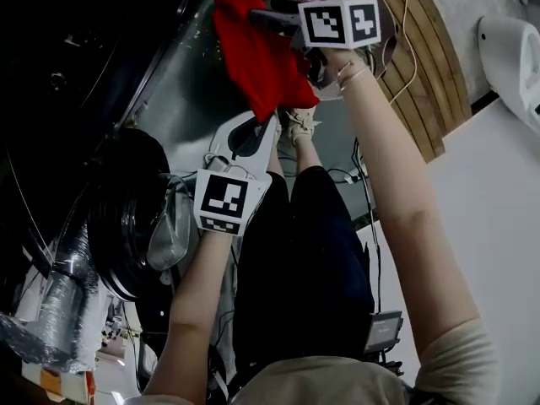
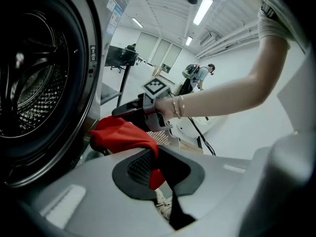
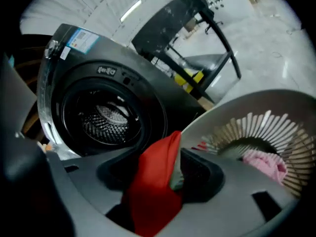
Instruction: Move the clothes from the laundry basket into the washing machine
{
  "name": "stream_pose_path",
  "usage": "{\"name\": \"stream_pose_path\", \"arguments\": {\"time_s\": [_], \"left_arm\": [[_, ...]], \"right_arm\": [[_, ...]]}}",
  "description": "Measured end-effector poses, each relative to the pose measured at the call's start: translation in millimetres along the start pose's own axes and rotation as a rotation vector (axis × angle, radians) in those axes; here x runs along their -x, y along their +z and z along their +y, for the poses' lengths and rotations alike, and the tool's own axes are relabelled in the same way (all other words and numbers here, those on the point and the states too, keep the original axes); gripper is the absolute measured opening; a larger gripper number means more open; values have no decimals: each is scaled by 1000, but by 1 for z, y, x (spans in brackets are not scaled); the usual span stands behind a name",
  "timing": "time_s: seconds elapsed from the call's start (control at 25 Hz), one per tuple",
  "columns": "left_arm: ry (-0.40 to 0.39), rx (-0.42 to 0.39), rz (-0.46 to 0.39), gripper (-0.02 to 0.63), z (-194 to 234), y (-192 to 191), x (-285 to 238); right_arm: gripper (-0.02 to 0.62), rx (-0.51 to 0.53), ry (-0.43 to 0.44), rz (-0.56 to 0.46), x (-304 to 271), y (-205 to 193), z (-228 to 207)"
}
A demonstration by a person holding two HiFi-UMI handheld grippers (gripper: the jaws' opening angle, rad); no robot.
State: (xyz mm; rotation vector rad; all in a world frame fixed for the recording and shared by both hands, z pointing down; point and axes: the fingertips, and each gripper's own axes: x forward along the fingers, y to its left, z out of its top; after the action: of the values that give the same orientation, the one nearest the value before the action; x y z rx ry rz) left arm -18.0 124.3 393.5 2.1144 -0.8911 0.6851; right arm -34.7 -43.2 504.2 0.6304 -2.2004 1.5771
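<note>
right claw, wide open, has a soft, light red cloth draped loose between its jaws, probably best pinched at a bunched fold; left claw closed, empty.

Red cloth hanging, prob. nr washer

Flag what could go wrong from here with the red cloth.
The right gripper has its jaws apart with the red cloth only draped between them, and the cloth hangs outside the washing machine's drum opening. It may slip off and land short of the drum. It could also catch on the opening's rim instead of going in. The left gripper, shut and empty, sits close to the cloth and might snag it.
</note>
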Motion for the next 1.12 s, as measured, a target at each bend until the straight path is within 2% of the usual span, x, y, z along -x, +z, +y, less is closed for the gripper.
{"name": "stream_pose_path", "arguments": {"time_s": [0.12,0.16,0.2,0.28,0.36,0.48,0.6,0.72,0.8,0.88,0.96,1.0,1.04,1.08,1.12], "left_arm": [[-19,31,3,26,-4,-2,-3],[-18,41,1,26,-3,-3,-4],[-13,56,-4,26,-1,-3,-4],[-3,97,-15,26,4,-2,-5],[5,116,-21,26,10,1,-8],[36,108,-39,26,19,11,-9],[33,122,-107,26,22,34,-7],[-30,175,-195,26,19,64,-3],[-75,190,-240,27,16,85,0],[-132,222,-282,27,14,105,1],[-238,304,-300,27,8,119,0],[-299,349,-296,30,4,122,-1],[-357,392,-292,48,0,124,-3],[-406,437,-291,146,-3,126,-4],[-440,483,-292,177,-3,126,-6]], "right_arm": [[230,-41,92,165,-24,-13,7],[151,-33,93,175,-25,-11,8],[37,-13,80,161,-23,-7,8],[26,14,67,95,-10,2,11],[25,31,91,8,13,7,22],[23,112,125,-155,65,16,56],[23,208,163,-310,124,26,100],[23,352,147,-385,171,28,134],[23,424,178,-391,190,24,157],[23,435,251,-361,199,14,171],[23,416,318,-329,198,3,175],[24,419,325,-320,195,-1,174],[23,433,315,-313,193,-5,170],[23,445,300,-309,190,-8,167],[25,447,290,-312,188,-10,164]]}}
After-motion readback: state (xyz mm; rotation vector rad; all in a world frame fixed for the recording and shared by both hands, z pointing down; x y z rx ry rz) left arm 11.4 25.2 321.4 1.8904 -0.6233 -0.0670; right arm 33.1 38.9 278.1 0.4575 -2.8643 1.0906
